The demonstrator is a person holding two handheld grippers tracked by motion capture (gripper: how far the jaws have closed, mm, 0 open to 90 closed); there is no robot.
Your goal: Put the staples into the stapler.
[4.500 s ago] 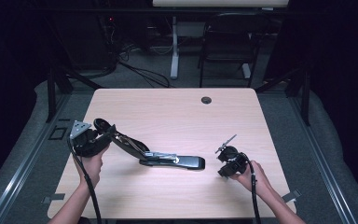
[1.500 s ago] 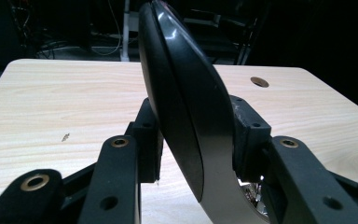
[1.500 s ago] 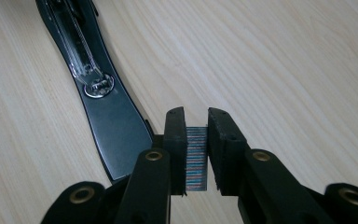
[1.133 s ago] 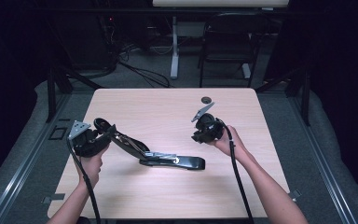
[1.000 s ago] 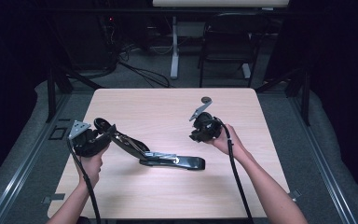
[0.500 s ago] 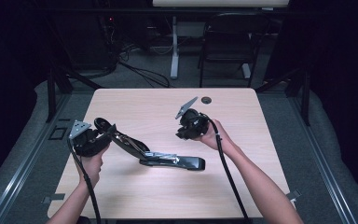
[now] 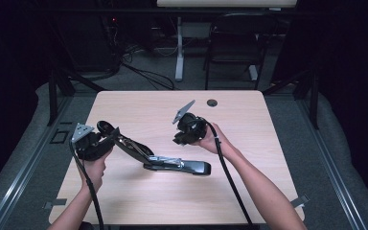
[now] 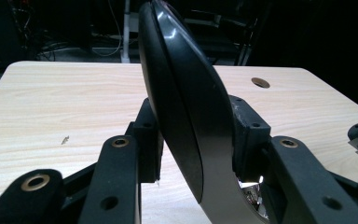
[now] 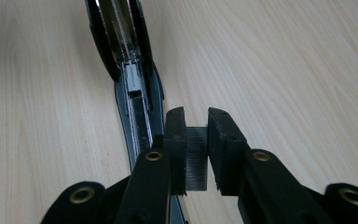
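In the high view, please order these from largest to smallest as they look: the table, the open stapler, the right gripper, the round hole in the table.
1. table
2. stapler
3. right gripper, raised nearer the camera, yet clearly smaller
4. round hole

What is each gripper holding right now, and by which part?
The left gripper clamps the raised lid of the open stapler near its end. The right gripper pinches a strip of staples by its flat sides.
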